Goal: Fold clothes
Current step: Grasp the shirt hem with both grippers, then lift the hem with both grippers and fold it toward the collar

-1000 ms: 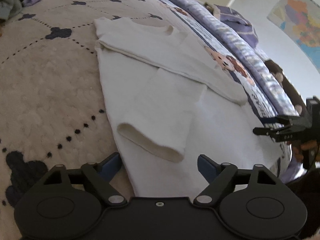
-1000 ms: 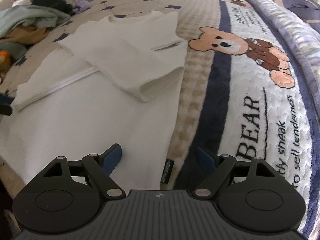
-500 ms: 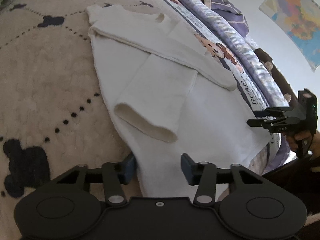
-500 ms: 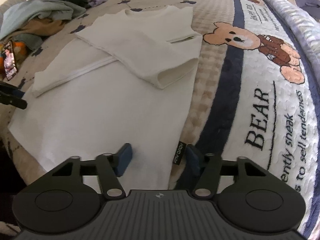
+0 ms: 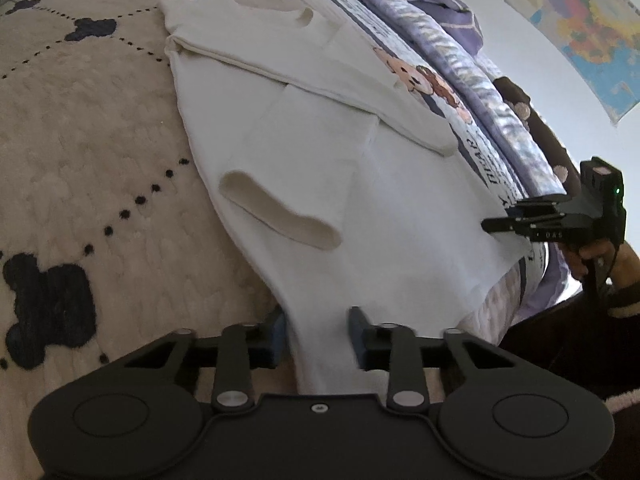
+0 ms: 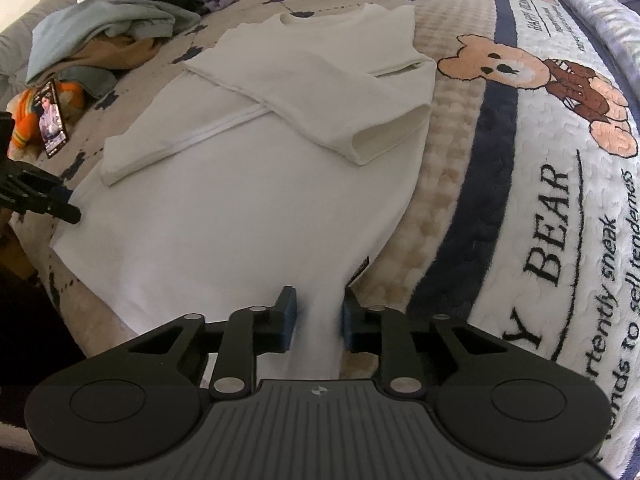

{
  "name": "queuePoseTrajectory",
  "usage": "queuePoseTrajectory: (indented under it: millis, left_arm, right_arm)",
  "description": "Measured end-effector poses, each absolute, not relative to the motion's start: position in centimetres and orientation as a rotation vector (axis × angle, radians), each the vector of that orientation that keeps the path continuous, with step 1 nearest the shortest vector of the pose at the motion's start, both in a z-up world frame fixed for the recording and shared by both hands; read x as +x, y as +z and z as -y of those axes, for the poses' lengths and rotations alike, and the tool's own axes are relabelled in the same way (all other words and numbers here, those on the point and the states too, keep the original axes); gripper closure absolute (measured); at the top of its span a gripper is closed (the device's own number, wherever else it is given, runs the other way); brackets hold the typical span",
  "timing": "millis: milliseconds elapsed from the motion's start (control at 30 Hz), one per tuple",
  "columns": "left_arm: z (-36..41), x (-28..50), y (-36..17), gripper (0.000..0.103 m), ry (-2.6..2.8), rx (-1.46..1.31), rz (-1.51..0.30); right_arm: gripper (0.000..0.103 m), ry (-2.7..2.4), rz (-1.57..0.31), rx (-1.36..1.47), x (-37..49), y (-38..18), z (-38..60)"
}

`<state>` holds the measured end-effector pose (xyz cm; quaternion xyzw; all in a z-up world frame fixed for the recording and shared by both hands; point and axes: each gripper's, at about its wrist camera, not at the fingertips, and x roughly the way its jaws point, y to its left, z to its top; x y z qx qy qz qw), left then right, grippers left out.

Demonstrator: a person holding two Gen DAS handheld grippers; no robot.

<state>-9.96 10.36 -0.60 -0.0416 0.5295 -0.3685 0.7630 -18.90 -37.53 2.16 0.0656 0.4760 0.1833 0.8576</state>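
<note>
**Both hem corners of the white shirt pinched**

Spread flat on the bed point(image 6: 460, 208), over a beige blanket point(image 5: 80, 128) with dark bear shapes: a white long-sleeved shirt point(image 6: 256, 184), collar at the far end, hem at the near edge. Both sleeves folded across the chest, one cuff point(image 6: 388, 140) lying open near the right side, the other sleeve point(image 6: 160, 144) reaching toward the left.

Left hand-held gripper point(image 5: 316, 336) clamped on the shirt's near left hem corner, cloth bunched up between the blue pads point(image 5: 276, 332). Right hand-held gripper point(image 6: 318, 320) likewise closed on the near right hem corner, a ridge of cloth rising between its fingers, just beside a small dark label point(image 6: 360, 270) at the shirt's side seam.

Printed to the right of the shirt: a teddy bear point(image 6: 532, 80) and the word BEAR. Heaped at the far left of the bed: a pile of clothes point(image 6: 108, 36). On the wall in the left view: a map point(image 5: 580, 28).
</note>
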Motion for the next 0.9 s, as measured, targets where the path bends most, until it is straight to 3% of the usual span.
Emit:
queuePoseTrajectory:
  millis: [100, 233, 500, 900]
  left_arm:
    - [-10.8, -10.0, -0.7, 0.097, -0.807, -0.095, -1.156]
    - [-11.2, -10.0, -0.6, 0.098, -0.812, -0.105, -1.151]
    - [-12.3, -9.6, 0.4, 0.101, -0.818, -0.215, -1.108]
    - [-15.7, -4.9, -2.5, 0.102, -0.648, -0.768, -1.086]
  right_arm:
    - [0.085, 0.391, -0.985, 0.159, -18.9, 2.5, 37.7]
    - [0.092, 0.399, -0.965, 0.188, -19.0, 2.8, 38.0]
    - [0.095, 0.414, -0.925, 0.245, -19.1, 3.6, 38.5]
    - [0.095, 0.316, -0.838, 0.517, -13.8, 2.1, 40.8]
